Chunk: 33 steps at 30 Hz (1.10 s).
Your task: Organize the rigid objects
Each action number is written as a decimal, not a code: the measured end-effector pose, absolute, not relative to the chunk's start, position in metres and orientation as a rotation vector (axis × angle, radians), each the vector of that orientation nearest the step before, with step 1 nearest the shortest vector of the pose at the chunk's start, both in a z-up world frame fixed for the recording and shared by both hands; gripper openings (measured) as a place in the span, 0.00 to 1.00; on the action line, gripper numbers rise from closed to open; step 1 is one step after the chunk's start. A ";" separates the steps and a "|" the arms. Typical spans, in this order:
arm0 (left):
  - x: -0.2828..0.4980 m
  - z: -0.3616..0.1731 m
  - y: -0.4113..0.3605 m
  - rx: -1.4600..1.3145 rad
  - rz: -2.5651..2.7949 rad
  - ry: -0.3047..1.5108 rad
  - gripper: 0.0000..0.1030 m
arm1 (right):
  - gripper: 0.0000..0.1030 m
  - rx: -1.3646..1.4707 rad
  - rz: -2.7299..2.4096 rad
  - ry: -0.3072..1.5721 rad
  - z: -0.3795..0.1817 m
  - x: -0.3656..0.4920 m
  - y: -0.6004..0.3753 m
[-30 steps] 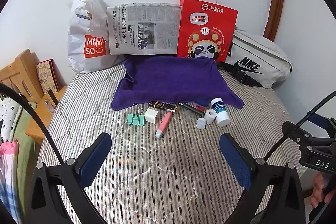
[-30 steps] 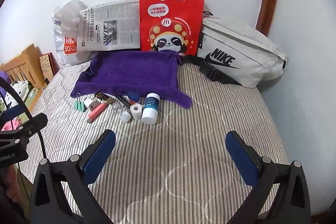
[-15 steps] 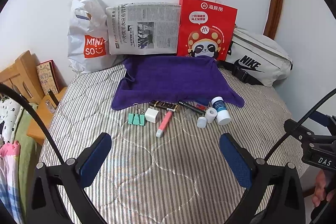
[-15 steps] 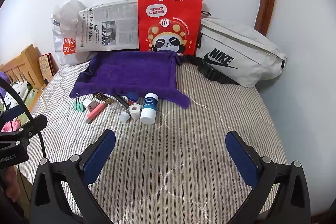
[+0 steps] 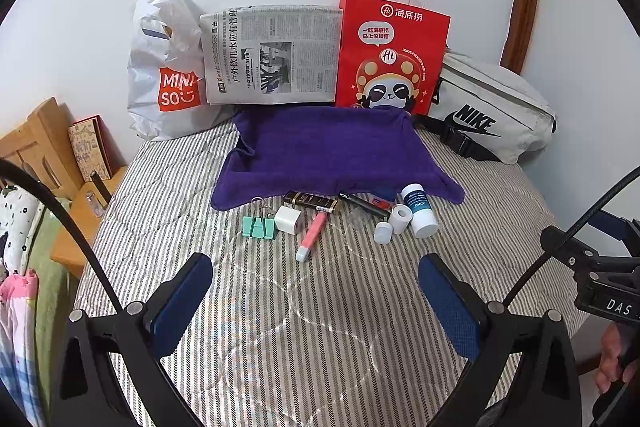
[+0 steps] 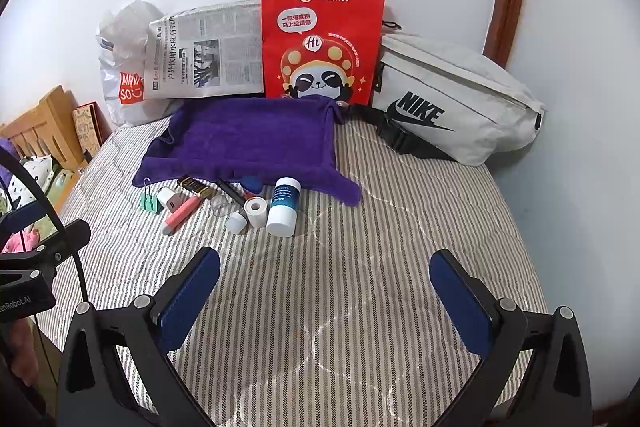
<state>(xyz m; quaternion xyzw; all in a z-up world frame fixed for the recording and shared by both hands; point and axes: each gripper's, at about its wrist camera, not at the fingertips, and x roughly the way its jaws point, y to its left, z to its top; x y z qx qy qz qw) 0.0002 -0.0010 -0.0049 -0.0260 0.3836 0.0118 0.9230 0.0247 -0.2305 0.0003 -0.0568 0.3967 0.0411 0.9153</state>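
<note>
A row of small items lies on the striped bed in front of a purple towel (image 5: pixel 332 155) (image 6: pixel 252 143): green binder clips (image 5: pixel 259 227) (image 6: pixel 151 203), a white charger cube (image 5: pixel 289 219) (image 6: pixel 169 197), a pink highlighter (image 5: pixel 312 235) (image 6: pixel 181 213), a black-gold tube (image 5: pixel 311 202), a black pen (image 5: pixel 362 205), a small white cap (image 5: pixel 382 231), a white roll (image 5: pixel 400 218) (image 6: pixel 256 211) and a white bottle with blue label (image 5: pixel 419 210) (image 6: pixel 283 206). My left gripper (image 5: pixel 316 291) and right gripper (image 6: pixel 325 287) are both open and empty, well short of the items.
Against the wall stand a white Miniso bag (image 5: pixel 168 79), a newspaper (image 5: pixel 272 55), a red panda paper bag (image 5: pixel 390 55) and a grey Nike waist bag (image 5: pixel 488 111). A wooden bedside stand (image 5: pixel 48 155) is at the left. The bed edge drops off at right.
Both views have drifted very slightly; the items and the grippers' opening are unchanged.
</note>
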 end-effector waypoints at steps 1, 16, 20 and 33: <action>0.000 -0.005 -0.001 -0.053 0.025 0.788 1.00 | 1.00 -0.116 0.085 0.816 0.000 0.024 -0.231; 0.000 -0.006 -0.003 -0.050 0.026 0.790 1.00 | 1.00 -0.109 0.077 0.819 -0.001 0.024 -0.232; 0.000 -0.006 -0.003 -0.048 0.028 0.790 1.00 | 1.00 -0.114 0.076 0.819 -0.002 0.024 -0.232; 0.006 -0.009 0.001 -0.043 0.009 0.789 1.00 | 1.00 -0.110 0.113 0.799 -0.006 0.028 -0.231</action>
